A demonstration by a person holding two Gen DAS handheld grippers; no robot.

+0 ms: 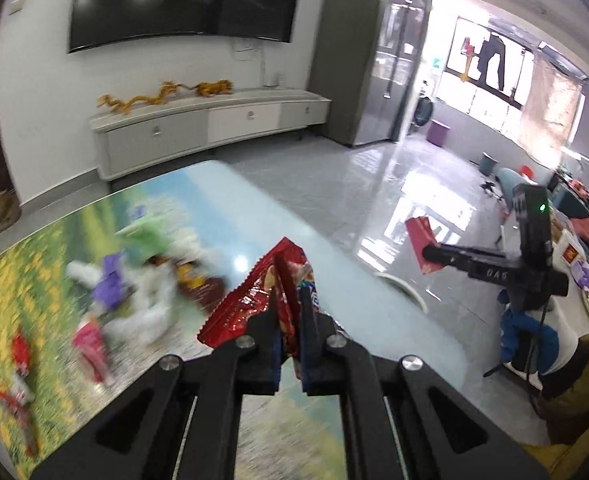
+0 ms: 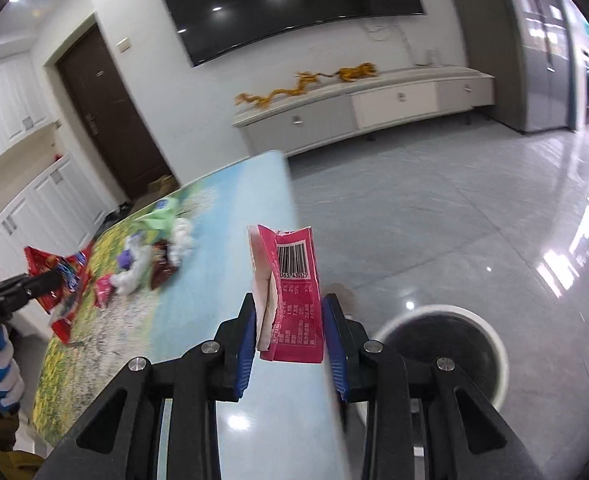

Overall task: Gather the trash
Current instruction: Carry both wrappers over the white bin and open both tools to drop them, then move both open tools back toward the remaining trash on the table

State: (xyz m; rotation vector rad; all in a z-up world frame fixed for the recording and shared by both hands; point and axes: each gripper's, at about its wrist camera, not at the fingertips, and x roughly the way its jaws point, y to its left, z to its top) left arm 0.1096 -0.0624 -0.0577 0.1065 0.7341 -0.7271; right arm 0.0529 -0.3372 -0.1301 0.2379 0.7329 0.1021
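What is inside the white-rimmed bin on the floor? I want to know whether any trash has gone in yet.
The bin shows only a dark interior. Its near part is hidden behind the right hand-held gripper, which holds the pink carton.

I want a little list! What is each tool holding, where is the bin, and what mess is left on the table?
left tool: shut on a red snack wrapper
right tool: shut on a pink carton with a barcode
bin: round, white rim, on the floor beside the table, just past the carton
table: cover with a flower-field picture
mess left: a blurred pile of wrappers and white tissues, plus red wrappers near the table's edge
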